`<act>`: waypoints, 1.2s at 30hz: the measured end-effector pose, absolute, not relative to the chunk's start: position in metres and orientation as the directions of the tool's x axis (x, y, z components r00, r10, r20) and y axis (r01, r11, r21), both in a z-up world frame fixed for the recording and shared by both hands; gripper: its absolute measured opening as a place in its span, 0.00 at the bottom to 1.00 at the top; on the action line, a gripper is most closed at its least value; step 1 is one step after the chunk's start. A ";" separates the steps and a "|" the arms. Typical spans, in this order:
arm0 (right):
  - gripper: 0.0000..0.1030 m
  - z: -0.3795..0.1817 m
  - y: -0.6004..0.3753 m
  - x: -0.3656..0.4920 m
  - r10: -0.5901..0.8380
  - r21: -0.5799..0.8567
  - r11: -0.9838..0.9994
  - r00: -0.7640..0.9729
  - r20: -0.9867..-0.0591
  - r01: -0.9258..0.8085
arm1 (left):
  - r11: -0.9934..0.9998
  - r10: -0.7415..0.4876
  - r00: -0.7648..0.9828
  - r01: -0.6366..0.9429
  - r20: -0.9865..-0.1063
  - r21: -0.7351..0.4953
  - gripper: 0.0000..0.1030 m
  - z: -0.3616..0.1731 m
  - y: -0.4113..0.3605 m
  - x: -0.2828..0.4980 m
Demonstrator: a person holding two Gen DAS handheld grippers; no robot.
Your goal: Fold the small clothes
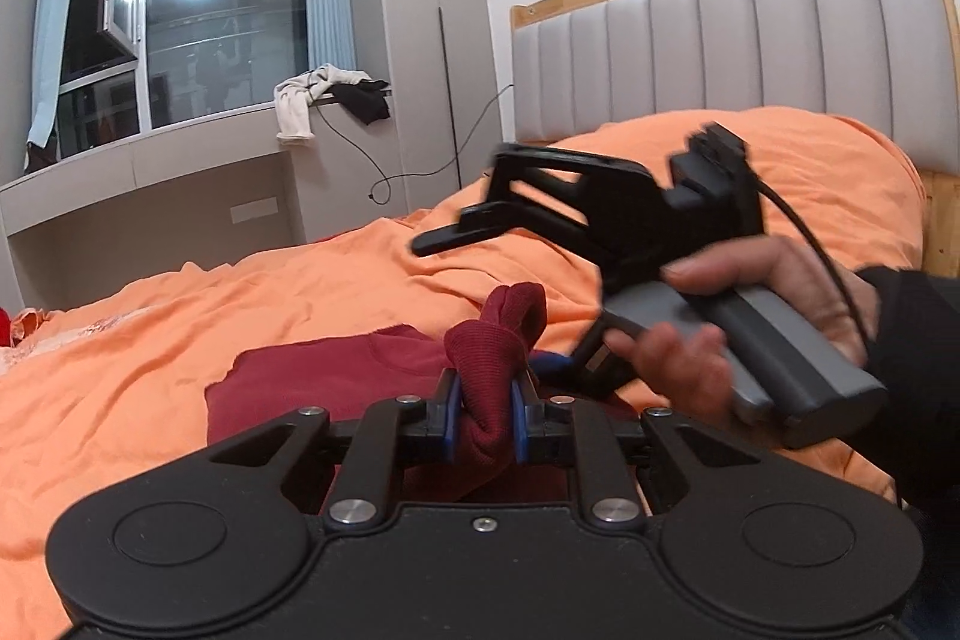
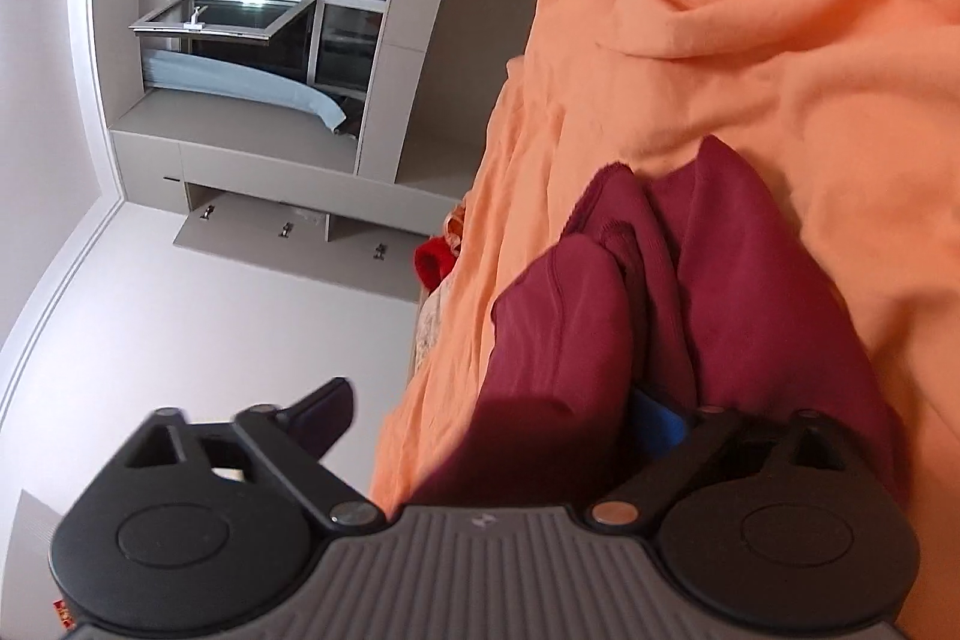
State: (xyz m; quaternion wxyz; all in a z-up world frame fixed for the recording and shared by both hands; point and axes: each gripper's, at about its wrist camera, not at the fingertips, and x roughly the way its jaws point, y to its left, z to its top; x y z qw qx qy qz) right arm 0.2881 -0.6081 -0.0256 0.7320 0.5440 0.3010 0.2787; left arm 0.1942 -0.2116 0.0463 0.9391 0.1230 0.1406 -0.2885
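A dark red garment [image 1: 312, 382] lies on the orange bed sheet [image 1: 120, 370]. One bunched end of it rises between the blue pads [image 1: 451, 415] of my left gripper [image 1: 485, 418], which is shut on that bunch. A hand [image 1: 780, 280] holds my right gripper [image 1: 462, 202] above and to the right of the garment, jaws apart and empty. The right wrist view is rolled sideways. There the garment [image 2: 750, 280] lies in folds just ahead of my right gripper [image 2: 492, 412], whose fingers stand wide, one to each side, with no pad pressing on the cloth.
A grey padded headboard [image 1: 750, 40] with a wooden frame stands behind the bed. A window [image 1: 210, 10] and a ledge with loose clothes [image 1: 324, 94] lie to the left. A red item [image 2: 432, 262] sits at the bed's edge.
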 end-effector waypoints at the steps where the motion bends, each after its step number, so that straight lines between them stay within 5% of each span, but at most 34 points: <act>1: 0.81 -0.025 -0.607 0.291 0.726 0.961 0.267 0.672 -0.147 -0.078 | 0.801 -0.508 0.793 0.579 -0.337 0.154 0.18 0.045 -0.212 0.193; 4: 0.51 -0.023 -0.601 0.298 0.692 0.944 0.325 0.697 -0.189 -0.066 | 0.795 -0.510 0.789 0.584 -0.341 0.163 0.17 0.043 -0.212 0.191; 5: 0.32 -0.024 -0.599 0.300 0.685 0.937 0.343 0.698 -0.207 -0.060 | 0.794 -0.510 0.789 0.585 -0.344 0.165 0.17 0.042 -0.212 0.191; 8: 0.15 -0.023 -0.594 0.305 0.664 0.912 0.405 0.705 -0.248 -0.061 | 0.793 -0.508 0.785 0.587 -0.353 0.164 0.17 0.040 -0.215 0.193; 16: 0.12 0.031 -0.602 0.283 0.545 0.742 0.628 0.814 -0.204 -0.235 | 0.773 -0.530 0.768 0.612 -0.359 0.168 0.17 0.037 -0.246 0.202; 29: 0.12 -0.005 -0.617 0.269 0.433 0.638 0.764 0.808 -0.400 -0.093 | 0.757 -0.524 0.720 0.638 -0.454 0.138 0.19 0.012 -0.271 0.217; 36: 0.27 -0.003 -0.616 0.262 0.418 0.619 0.781 0.807 -0.417 -0.084 | 0.769 -0.546 0.690 0.638 -0.475 0.043 0.31 0.019 -0.262 0.220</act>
